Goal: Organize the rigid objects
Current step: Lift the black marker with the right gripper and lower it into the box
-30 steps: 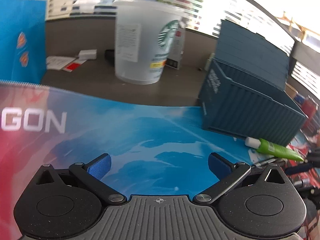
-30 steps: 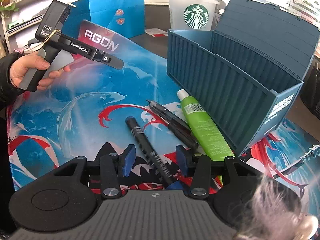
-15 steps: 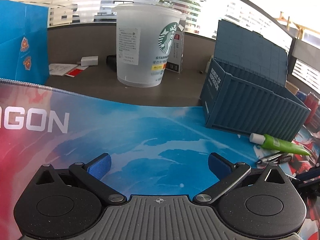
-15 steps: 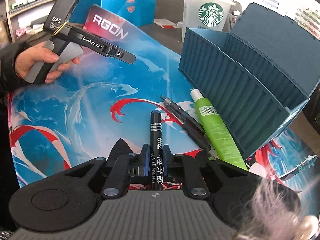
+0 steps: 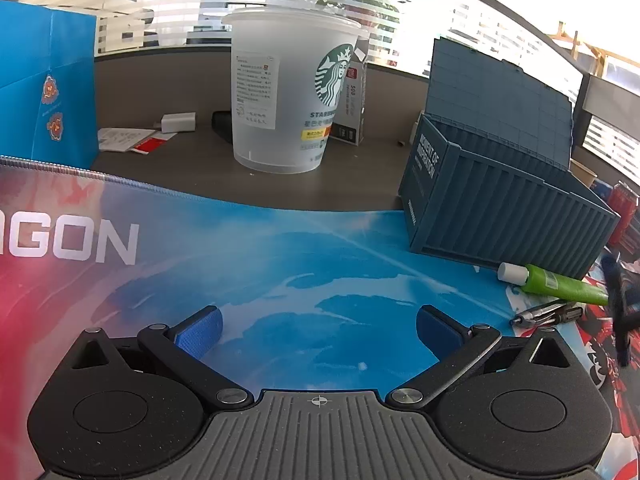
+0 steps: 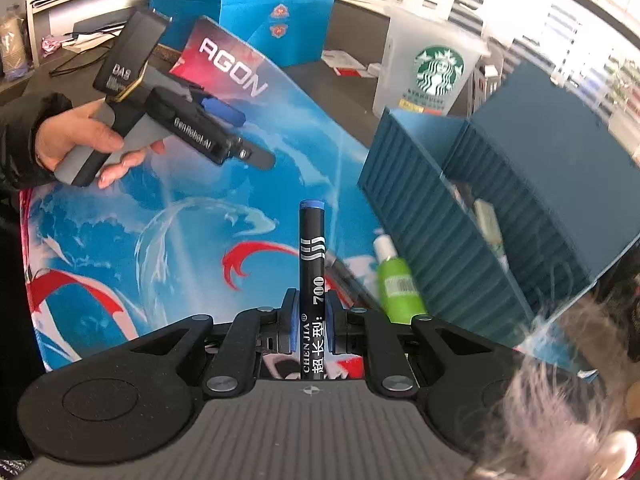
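Note:
My right gripper (image 6: 311,314) is shut on a black marker (image 6: 312,276) with a blue end, lifted off the mat and pointing away from me. A green tube (image 6: 396,284) with a white cap lies on the mat against the blue container-shaped box (image 6: 460,236), whose lid stands open. In the left wrist view the same box (image 5: 492,208), the green tube (image 5: 560,284) and a pen (image 5: 546,314) sit at the right, and the lifted marker (image 5: 616,304) shows blurred at the right edge. My left gripper (image 5: 318,330) hovers open over the blue mat with nothing between its fingers.
A frosted Starbucks cup (image 5: 288,96) stands on the grey desk behind the mat, with a small carton (image 5: 352,100) beside it. A blue paper bag (image 5: 44,92) stands at the back left. A hand (image 6: 80,144) holds the left gripper over the mat's left side.
My right gripper closed on the black marker and lifted it off the mat, so it now points straight ahead. The left gripper stayed open and hardly moved.

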{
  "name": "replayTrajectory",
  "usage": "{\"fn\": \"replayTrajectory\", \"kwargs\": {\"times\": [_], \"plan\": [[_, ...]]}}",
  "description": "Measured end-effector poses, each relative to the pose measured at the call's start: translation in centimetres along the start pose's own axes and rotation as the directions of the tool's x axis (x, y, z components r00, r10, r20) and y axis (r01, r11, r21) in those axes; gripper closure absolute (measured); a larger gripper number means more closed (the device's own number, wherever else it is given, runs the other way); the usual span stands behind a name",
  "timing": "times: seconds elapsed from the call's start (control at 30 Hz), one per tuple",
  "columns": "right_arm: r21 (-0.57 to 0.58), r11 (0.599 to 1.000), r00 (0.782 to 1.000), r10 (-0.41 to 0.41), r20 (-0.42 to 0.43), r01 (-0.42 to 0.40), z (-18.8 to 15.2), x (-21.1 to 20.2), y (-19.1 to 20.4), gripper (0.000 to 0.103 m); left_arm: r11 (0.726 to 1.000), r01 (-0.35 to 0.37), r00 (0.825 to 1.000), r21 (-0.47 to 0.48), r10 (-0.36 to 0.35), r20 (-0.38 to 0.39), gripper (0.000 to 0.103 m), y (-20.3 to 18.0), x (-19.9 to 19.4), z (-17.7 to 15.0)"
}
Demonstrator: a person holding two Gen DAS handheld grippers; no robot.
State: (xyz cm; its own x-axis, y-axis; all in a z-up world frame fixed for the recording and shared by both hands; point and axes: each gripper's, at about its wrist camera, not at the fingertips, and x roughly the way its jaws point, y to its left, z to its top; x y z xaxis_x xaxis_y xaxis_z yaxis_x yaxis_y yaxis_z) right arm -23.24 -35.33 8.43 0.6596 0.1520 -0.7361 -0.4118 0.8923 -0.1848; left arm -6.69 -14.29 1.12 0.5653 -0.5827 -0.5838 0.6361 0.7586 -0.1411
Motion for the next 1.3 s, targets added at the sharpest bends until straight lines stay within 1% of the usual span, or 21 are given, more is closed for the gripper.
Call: {"fn": "replayTrajectory", "kwargs": {"times": [0.2,0.47,0.67,0.77,0.93,1.03,1.3], "plan": [[-0.012,0.999,0.999,-0.032,0.034,0.033,1.9,-1.3,-0.8,0.091,1.0,0.0,1.0,-0.001,0.0,0.0,0.0,0.0,0.0,0.0],[-0.097,0.99,0.993,-0.101,0.061,0.107,5.7,-3.6,-1.8,0.091,1.0,-0.002,1.0,0.003,0.002,-0.001,0.0,-0.1,0.0,-0.1],[-0.154,0.974,0.986,-0.16,0.05,0.166,8.4,-4.2,-3.4,0.091,1.0,-0.004,1.0,0.009,0.004,-0.003,0.0,-0.2,0.0,-0.1],[-0.173,0.968,0.983,-0.179,0.028,0.181,9.1,-3.8,-4.4,0.091,1.0,-0.005,1.0,0.011,0.005,-0.004,0.0,-0.2,0.0,-0.1],[-0.183,0.966,0.983,-0.186,-0.007,0.181,9.8,-2.6,-6.0,0.091,1.0,-0.005,1.0,0.012,0.005,-0.005,0.0,-0.2,0.0,-0.1],[-0.193,0.966,0.983,-0.179,-0.031,0.17,10.1,-1.4,-6.9,0.091,1.0,-0.006,1.0,0.013,0.007,-0.005,0.0,-0.2,-0.1,-0.1],[-0.175,0.975,0.984,-0.152,-0.096,0.133,9.9,2.6,-9.6,0.091,1.0,-0.011,1.0,0.021,0.011,-0.008,0.0,-0.4,0.0,0.0]]}}
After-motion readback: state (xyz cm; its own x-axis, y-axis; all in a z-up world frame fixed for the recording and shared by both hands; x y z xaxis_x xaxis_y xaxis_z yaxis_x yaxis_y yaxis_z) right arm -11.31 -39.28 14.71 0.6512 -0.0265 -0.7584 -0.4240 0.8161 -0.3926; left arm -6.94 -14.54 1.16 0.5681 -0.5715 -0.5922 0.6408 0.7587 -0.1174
